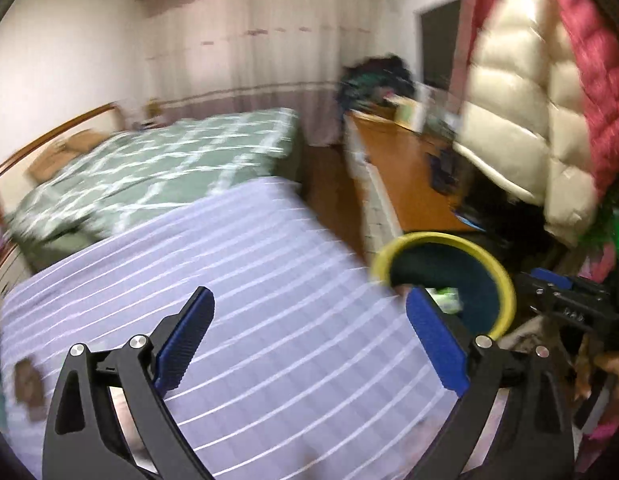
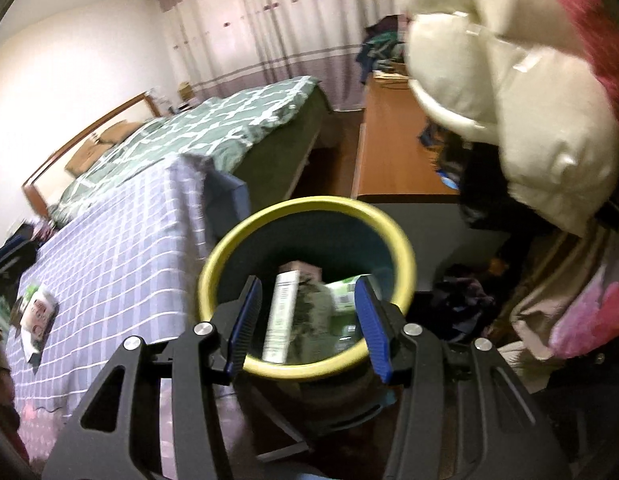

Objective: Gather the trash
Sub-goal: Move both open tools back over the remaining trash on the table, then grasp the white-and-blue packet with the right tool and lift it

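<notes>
A round bin with a yellow rim point(image 2: 405, 248) and dark teal inside stands on the floor beside the bed. It holds a white and green box point(image 2: 283, 312) and green packets point(image 2: 343, 300). My right gripper point(image 2: 309, 320) is open and empty, directly above the bin mouth. My left gripper point(image 1: 309, 336) is open and empty above the purple striped blanket point(image 1: 249, 280), with the bin point(image 1: 505, 280) to its right. A packet point(image 2: 37, 314) lies on the blanket at the left. A brown item point(image 1: 27, 384) lies on the blanket at the lower left, blurred.
A bed with a green patterned quilt point(image 2: 213, 128) lies behind. A wooden desk point(image 2: 393, 152) stands to the right, with clutter at its far end. Cream and pink padded coats point(image 2: 529, 92) hang at the right. Clothes lie on the floor point(image 2: 461, 304) by the bin.
</notes>
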A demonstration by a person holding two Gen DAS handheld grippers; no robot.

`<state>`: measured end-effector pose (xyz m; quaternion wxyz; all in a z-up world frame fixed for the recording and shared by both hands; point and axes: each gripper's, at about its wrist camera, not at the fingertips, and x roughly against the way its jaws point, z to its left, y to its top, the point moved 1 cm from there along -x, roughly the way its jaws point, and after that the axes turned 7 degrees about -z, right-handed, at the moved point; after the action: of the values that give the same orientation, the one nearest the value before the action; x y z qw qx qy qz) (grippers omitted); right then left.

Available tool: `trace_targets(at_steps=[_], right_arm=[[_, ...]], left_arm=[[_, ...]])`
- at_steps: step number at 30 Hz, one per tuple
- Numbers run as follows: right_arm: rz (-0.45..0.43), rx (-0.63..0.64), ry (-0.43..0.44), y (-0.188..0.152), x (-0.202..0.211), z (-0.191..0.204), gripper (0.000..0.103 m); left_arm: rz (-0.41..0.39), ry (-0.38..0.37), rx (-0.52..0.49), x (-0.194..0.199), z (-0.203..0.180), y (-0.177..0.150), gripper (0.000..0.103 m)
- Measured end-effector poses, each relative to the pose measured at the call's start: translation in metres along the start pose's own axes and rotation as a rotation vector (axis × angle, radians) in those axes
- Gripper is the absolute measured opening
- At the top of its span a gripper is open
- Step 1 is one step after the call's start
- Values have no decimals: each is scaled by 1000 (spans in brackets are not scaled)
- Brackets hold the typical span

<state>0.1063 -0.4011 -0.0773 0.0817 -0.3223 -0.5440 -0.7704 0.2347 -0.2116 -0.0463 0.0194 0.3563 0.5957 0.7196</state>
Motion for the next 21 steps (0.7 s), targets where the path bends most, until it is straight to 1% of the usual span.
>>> trace_targets(at_steps=[1, 2, 4, 6, 8, 12, 14, 16, 20, 21], right_arm=[[5, 15, 14, 0, -2, 11, 47], [13, 33, 34, -1, -5, 23, 47], [30, 64, 73, -3, -8, 47, 47], [42, 104, 109, -4, -11, 75, 47], [49, 142, 149, -6, -12, 102, 47], [76, 219, 278, -15, -9, 167, 47], [106, 260, 355, -23, -9, 200, 47], [154, 305, 448, -37, -8, 236, 47], [251, 398, 607, -63, -1, 295, 47], [269, 416, 630, -67, 1, 303, 47]], left_arm=[[-6, 30, 16, 10, 16, -5, 96], [-14, 82, 40, 23, 43, -12, 96], [-17, 156, 68, 39, 78, -24, 96], [-28, 247, 121, 61, 121, -40, 96], [-36, 309, 168, 77, 156, -54, 96], [-55, 434, 267, 105, 219, -83, 96], [-57, 462, 301, 118, 241, -96, 96], [-69, 482, 326, 130, 260, -107, 96], [-100, 532, 318, 138, 277, -121, 97], [-112, 545, 317, 139, 283, -126, 97]])
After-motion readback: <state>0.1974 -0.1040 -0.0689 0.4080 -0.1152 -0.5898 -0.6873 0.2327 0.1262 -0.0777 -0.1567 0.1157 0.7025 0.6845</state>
